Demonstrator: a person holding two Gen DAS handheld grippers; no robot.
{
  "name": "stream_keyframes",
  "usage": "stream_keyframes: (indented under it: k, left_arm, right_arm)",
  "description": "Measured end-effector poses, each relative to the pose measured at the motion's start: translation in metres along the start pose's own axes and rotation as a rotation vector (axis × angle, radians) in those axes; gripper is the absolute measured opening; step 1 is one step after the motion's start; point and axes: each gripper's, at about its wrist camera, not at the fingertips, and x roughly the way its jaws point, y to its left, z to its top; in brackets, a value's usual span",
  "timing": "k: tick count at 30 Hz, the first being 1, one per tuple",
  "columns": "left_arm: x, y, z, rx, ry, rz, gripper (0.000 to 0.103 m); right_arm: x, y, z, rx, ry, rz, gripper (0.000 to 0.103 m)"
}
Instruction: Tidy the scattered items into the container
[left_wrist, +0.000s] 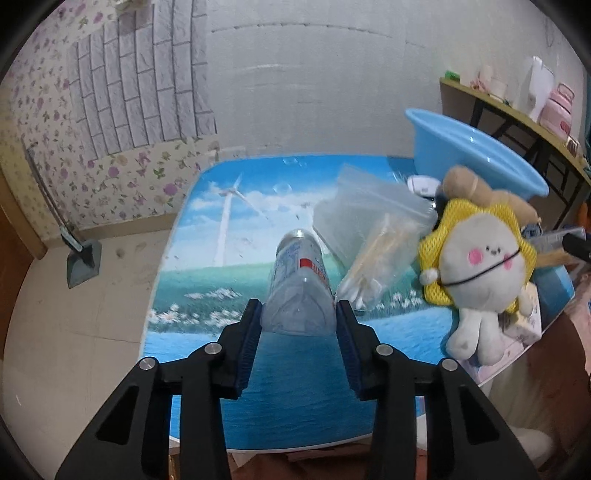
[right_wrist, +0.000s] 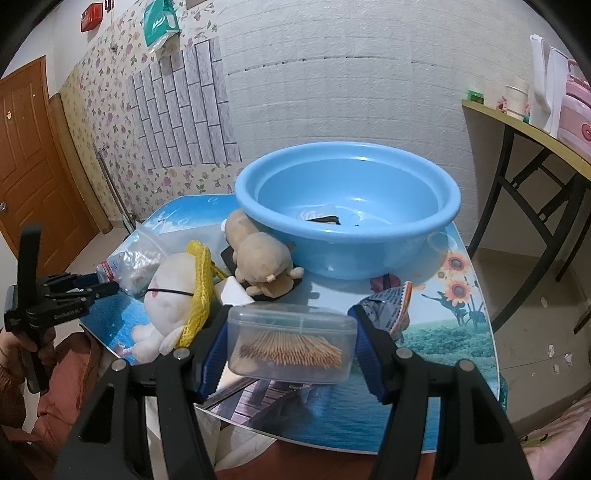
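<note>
Toothpick box (right_wrist: 291, 345) — clamped between right tongs (right_wrist: 291, 350); bottle (left_wrist: 297, 288) between left tongs (left_wrist: 298, 314).

I see a brown door (right_wrist: 27, 155) far left, floral wallpaper (left_wrist: 40, 122) w/ grey brick panel (left_wrist: 140, 88), dustpan (left_wrist: 83, 264) on floor, side shelf (right_wrist: 532, 129) w/ pink pot (right_wrist: 578, 118) at right.

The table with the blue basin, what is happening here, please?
A person is tidying with a gripper in each hand. The left gripper is clamped on a clear plastic bottle. The right gripper holds a clear toothpick box in front of the blue basin. Two plush toys and a zip bag lie on the table.
</note>
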Motion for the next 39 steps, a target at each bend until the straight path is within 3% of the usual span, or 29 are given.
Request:
stream_keyframes:
  k: [15, 27, 34, 36, 39]
  left_arm:
    - [-0.046, -0.006, 0.033, -0.025, -0.125, -0.032, 0.039]
    - [-0.057, -0.019, 0.043, 0.007, -0.152, -0.044, 0.039]
    - [-0.044, -0.024, 0.046, 0.028, -0.124, -0.038, 0.039]
    - [-0.031, -0.025, 0.041, 0.039, -0.093, -0.01, 0.039]
    - [-0.02, -0.022, 0.031, 0.024, -0.057, -0.026, 0.039]
  right_arm:
    - [-0.022, -0.006, 0.012, 0.018, -0.073, -0.005, 0.061]
    - [-0.026, -0.009, 0.014, 0.03, -0.087, 0.012, 0.06]
    - [-0.026, -0.005, 0.016, 0.019, -0.096, 0.023, 0.06]
    - [-0.022, -0.006, 0.014, 0.023, -0.081, 0.023, 0.06]
    - [-0.019, -0.006, 0.012, 0.025, -0.066, 0.022, 0.06]
